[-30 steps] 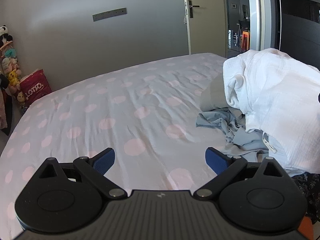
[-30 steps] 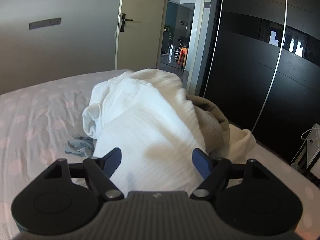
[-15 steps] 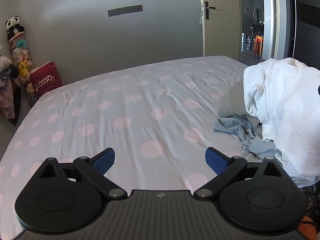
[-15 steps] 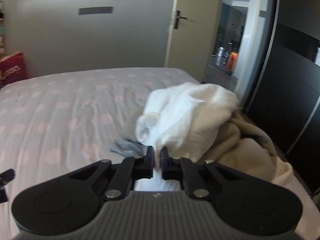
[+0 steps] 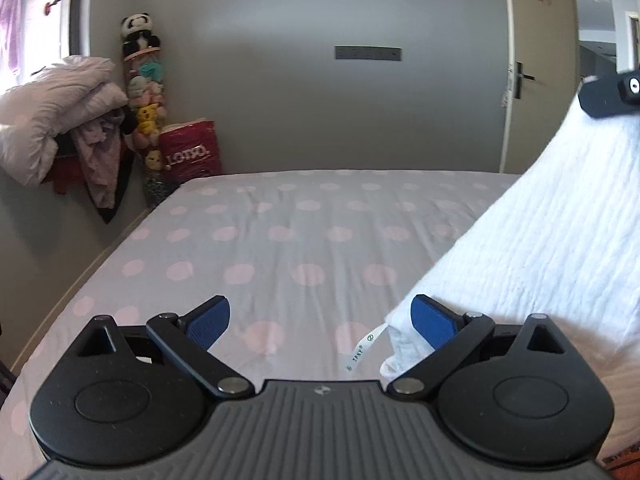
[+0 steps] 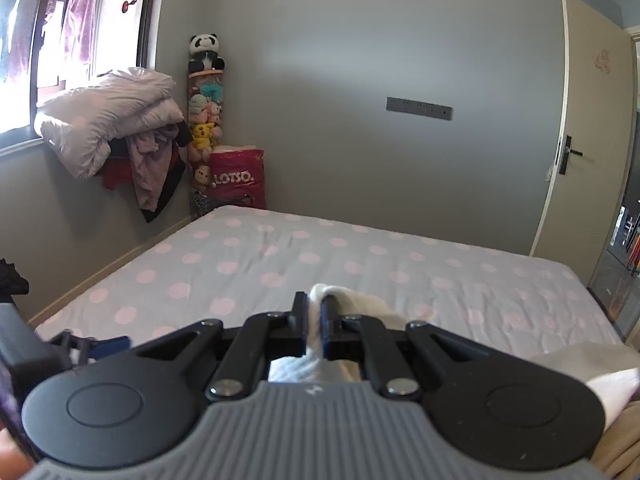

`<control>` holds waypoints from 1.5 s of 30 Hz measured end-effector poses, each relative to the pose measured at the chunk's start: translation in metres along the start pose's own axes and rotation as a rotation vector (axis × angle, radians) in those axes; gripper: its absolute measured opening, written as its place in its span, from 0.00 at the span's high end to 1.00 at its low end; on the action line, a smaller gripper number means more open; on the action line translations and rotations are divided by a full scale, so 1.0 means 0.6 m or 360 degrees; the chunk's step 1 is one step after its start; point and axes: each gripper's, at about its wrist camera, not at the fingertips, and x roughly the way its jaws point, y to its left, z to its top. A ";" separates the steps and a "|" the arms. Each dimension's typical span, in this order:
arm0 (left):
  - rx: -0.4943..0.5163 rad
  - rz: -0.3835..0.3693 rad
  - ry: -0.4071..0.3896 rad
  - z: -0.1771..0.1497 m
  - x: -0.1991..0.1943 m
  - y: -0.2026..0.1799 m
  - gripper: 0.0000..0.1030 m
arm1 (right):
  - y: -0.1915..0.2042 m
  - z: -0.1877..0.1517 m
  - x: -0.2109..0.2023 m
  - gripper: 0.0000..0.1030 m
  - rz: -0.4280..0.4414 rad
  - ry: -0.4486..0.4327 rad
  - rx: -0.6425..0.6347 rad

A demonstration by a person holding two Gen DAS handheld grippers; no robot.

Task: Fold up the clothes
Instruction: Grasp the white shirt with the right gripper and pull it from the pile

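- Left wrist view: the left gripper [image 5: 320, 322], black with blue pads, has its jaws wide apart and holds nothing. It hovers over the grey bedsheet with pink dots [image 5: 280, 248].
- The white crinkled cotton garment [image 5: 540, 248] hangs as a slanted sheet on the right of this view. It runs from the black right gripper [image 5: 612, 94] near the top right corner down to a lower edge just beside the left gripper's right pad [image 5: 434, 326]. A white care label [image 5: 362, 350] dangles from that edge.
- To do this step well, I judge the left gripper should close on that lower edge near a corner or seam, not on the label. A grip on the label alone would likely slip or twist the cloth.
- Right wrist view: the right gripper's [image 6: 316, 316] jaws are clamped together on a bunched fold of the white garment, which pokes up between the fingers. More of the cloth trails down to the right, near a beige fabric [image 6: 624, 444] at the lower corner.
- The left gripper's blue pad [image 6: 110, 346] shows low at the left, well apart from the pinch.
- With both ends held, I judge the cloth should be spread taut and laid flat on the open sheet before any fold. The bed has ample room for that.
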 end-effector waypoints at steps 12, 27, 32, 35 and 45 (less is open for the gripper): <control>-0.0068 -0.0134 0.0170 -0.047 0.081 0.108 0.20 | 0.020 -0.173 0.156 0.61 0.0057 0.0419 0.0018; -0.0215 -0.0068 0.0302 -0.143 0.214 0.170 0.34 | 0.265 -0.409 0.336 0.56 0.0553 0.0710 -0.0473; -0.0208 -0.0049 0.0310 -0.158 0.230 0.172 0.34 | 0.293 -0.436 0.392 0.57 0.0497 0.0806 -0.0537; -0.0205 -0.0065 0.0306 -0.163 0.233 0.173 0.34 | 0.298 -0.439 0.399 0.66 0.0486 0.0806 -0.0554; -0.0283 -0.0090 0.0262 -0.165 0.220 0.189 0.34 | 0.202 -0.346 0.327 0.94 0.0003 0.0545 -0.0546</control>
